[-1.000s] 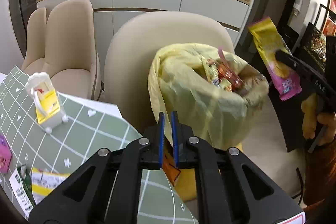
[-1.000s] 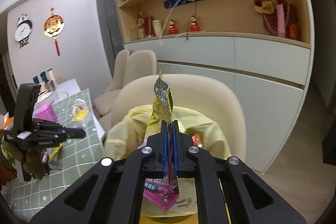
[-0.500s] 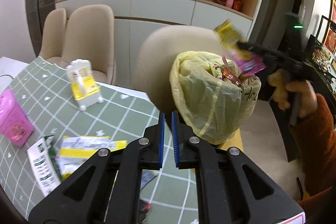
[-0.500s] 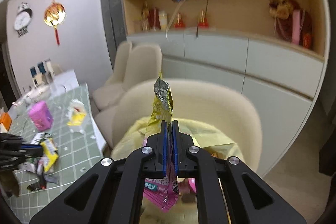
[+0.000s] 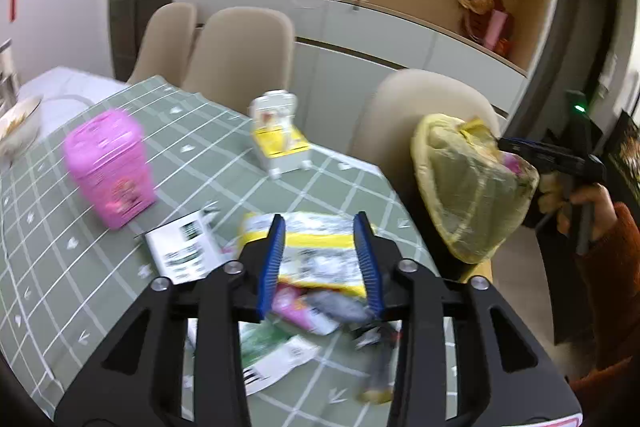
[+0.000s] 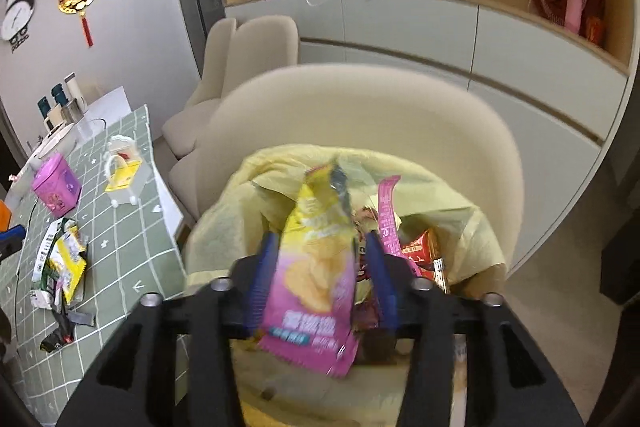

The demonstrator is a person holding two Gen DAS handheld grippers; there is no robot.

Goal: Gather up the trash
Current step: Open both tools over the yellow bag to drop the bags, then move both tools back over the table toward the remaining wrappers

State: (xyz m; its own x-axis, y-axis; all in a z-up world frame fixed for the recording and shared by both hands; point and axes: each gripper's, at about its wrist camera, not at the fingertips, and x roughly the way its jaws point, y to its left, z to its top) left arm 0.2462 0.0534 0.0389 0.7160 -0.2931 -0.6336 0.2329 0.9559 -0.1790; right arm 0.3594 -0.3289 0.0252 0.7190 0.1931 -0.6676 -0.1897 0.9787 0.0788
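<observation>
Dining room with beige chairs and a wall cabinet; green checked tablecloth (image 5: 80, 267) covering the table, yellow trash bag (image 6: 224, 227) sitting on the nearest beige chair (image 6: 360, 107), right beside the table edge. Right gripper (image 6: 320, 267) is hovering over the bag mouth with its jaws spread apart; a yellow-and-pink chip packet (image 6: 316, 267) is sitting loose between them, blurred, so it looks like it is dropping into the bag, not clamped. Bag is already holding several wrappers, including a red one (image 6: 420, 251) and a pink strip (image 6: 386, 211), so part of the job looks done. Left gripper (image 5: 320, 259) is open too, jaws wide, hanging above the wrapper pile on the table, near the bag side of the cloth; nothing gripped. Directly under it is lying a yellow-and-white snack bag (image 5: 316, 247), with a pink wrapper (image 5: 296, 307), a white printed packet (image 5: 184, 251) and a green-white one (image 5: 272, 351) around it. Those are what is left to collect. Pink tin (image 5: 110, 173) and a small white-yellow toy cart (image 5: 278, 135) are standing farther from the bag, probably not trash. Next likely pick: the yellow-and-white snack bag, flat and crinkly, needing a low pinch.
</observation>
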